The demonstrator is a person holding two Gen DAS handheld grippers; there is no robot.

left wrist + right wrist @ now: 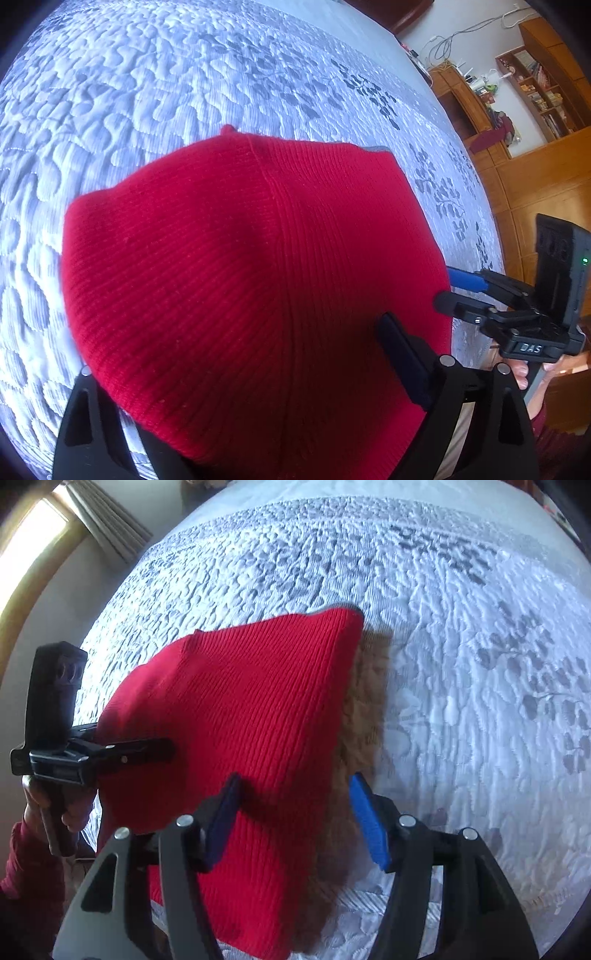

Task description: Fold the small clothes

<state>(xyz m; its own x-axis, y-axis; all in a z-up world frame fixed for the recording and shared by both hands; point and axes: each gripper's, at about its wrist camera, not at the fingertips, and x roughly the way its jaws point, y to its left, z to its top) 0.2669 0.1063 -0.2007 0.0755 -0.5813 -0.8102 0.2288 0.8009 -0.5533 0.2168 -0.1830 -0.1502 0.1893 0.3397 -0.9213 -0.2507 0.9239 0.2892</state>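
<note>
A red ribbed knit garment hangs lifted above the quilted bedspread; it also shows in the right wrist view, with a brown fleecy lining along its right edge. My left gripper pinches the garment's left edge; in its own view the fabric drapes over the jaws and hides the left finger. My right gripper straddles the garment's lower edge, its blue pads spread apart. In the left wrist view the right gripper touches the garment's right edge.
The white and grey bedspread fills both views. Wooden shelving with clutter stands beyond the bed at the right. A window with curtain is at the far left. A hand in a red sleeve holds the left gripper.
</note>
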